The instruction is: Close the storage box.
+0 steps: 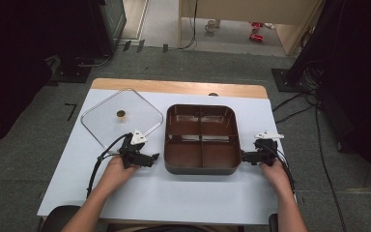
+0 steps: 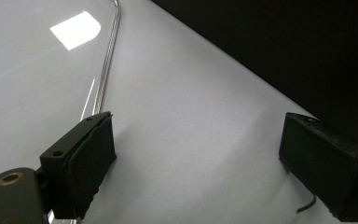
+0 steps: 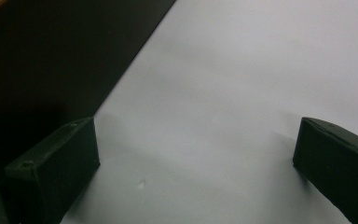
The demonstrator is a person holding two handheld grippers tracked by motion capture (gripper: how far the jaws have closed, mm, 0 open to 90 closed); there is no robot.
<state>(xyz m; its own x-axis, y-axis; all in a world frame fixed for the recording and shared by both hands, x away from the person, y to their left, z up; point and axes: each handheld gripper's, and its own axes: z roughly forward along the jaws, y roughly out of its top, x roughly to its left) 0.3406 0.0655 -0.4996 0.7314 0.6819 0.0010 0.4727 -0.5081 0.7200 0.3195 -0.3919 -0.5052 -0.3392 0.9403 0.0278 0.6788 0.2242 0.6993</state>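
L gripper (image 1: 150, 157) and R gripper (image 1: 245, 156) both sit w/ jaws wide apart, nothing between them, flanking the brown four-compartment tray (image 1: 202, 167) mid-table on the white sheet (image 1: 174, 193). L jaw lies right by the glass lid (image 1: 101, 126), its rim touching or nearly so, knob (image 1: 121, 114) further back. Risk: closing unevenly could shove the tray sideways, or L could nudge the lid.

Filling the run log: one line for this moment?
left claw: open, empty | right claw: open, empty | brown tray: between them | glass lid: on table
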